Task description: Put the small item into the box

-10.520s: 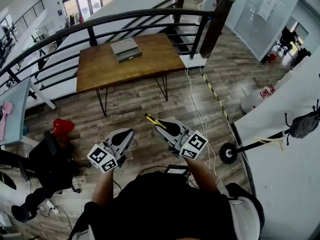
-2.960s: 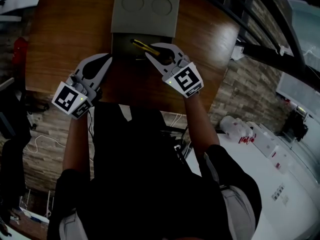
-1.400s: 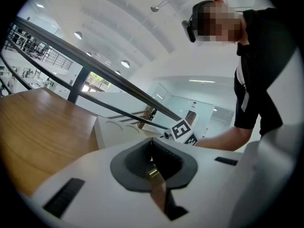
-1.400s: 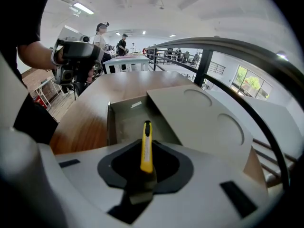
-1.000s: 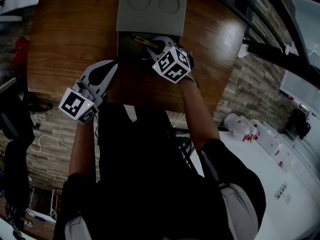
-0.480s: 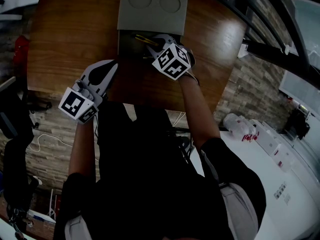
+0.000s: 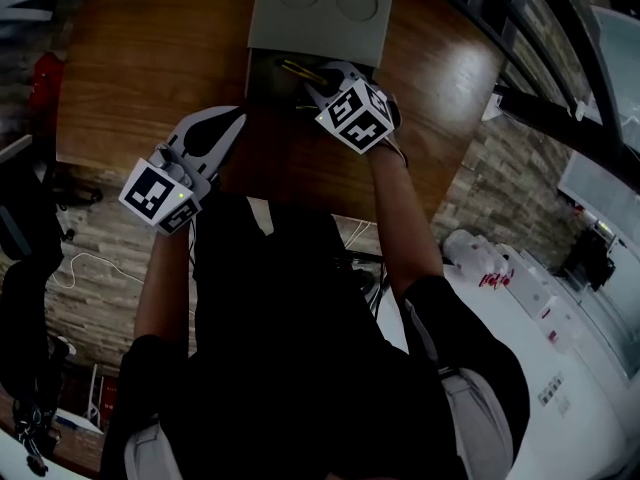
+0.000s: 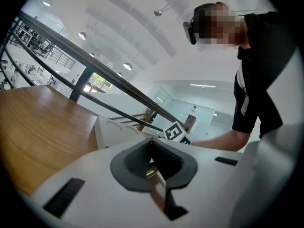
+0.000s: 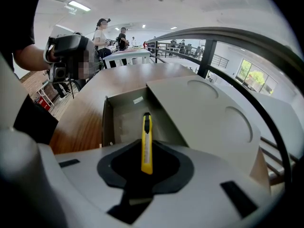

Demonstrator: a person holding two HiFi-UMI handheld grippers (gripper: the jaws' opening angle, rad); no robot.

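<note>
Over the open box (image 7: 265, 83) on the bench (image 7: 140, 58), the right tool (image 7: 318, 80) pinches a yellow knife (image 9: 147, 146); the left tool (image 7: 228, 126), jaws seemingly together, hovers just beside.

Count on record:

- One wooden table (image 9: 83, 110).
- One grey box (image 9: 122, 122) on it, with one lid (image 9: 190, 115) bearing two round recesses (image 9: 202, 86).
- One yellow utility knife (image 9: 147, 144).
- Two grippers, the left gripper (image 7: 232, 118) and the right gripper (image 7: 322, 76), with one marker cube (image 7: 158, 195) on each.
- Two people (image 9: 100, 30) standing in the background of the right gripper view.
</note>
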